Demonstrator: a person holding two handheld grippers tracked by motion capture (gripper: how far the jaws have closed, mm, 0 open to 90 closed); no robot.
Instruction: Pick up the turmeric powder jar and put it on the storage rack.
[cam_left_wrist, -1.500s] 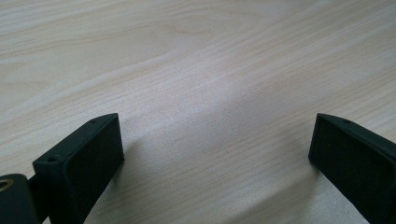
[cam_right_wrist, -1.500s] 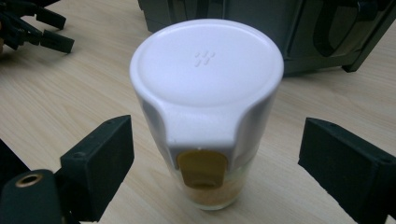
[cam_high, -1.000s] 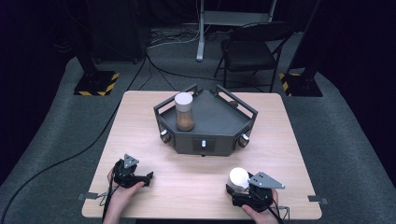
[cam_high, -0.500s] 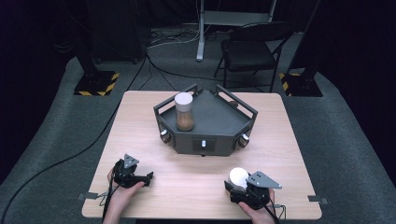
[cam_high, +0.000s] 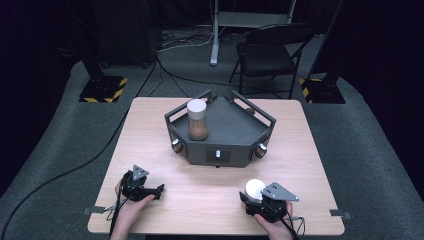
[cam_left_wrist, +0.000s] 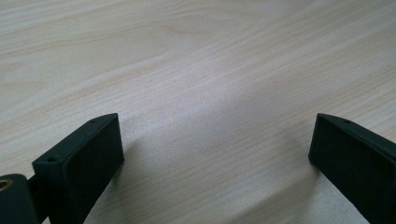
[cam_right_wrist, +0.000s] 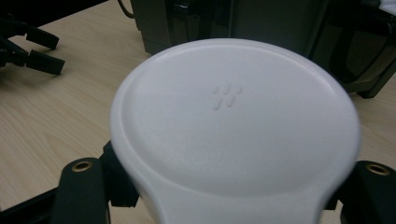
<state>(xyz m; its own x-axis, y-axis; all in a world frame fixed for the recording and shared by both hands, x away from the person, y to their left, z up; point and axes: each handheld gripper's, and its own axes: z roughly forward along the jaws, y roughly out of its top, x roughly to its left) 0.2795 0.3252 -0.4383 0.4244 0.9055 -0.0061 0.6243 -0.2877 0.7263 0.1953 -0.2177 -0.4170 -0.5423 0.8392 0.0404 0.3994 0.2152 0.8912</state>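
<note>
My right gripper (cam_high: 256, 195) (cam_right_wrist: 229, 191) sits near the table's front right edge. Its jaws have just been closing and now press on a round white lid (cam_high: 255, 188) (cam_right_wrist: 233, 121), which stands between them. At the front left, my left gripper (cam_high: 158, 190) (cam_left_wrist: 215, 154) rests low over the bare wood, open, with nothing between its jaws. It also appears far off in the right gripper view (cam_right_wrist: 32, 49). Past the table's middle stands a dark grey angular tray (cam_high: 232, 127) (cam_right_wrist: 261, 23). A clear jar (cam_high: 197, 120) with a white top and brown contents stands in the tray's left part.
The tray has raised rails and two round knobs (cam_high: 177, 146) on its front corners. Light wood tabletop (cam_high: 215, 185) lies between the grippers and the tray. Behind the table are a black folding chair (cam_high: 272, 52), stand bases with yellow-black stripes (cam_high: 102, 90) and floor cables.
The right gripper's jaws have drawn in onto the white lid, and that hand shifted very slightly left. The left gripper has kept still.
</note>
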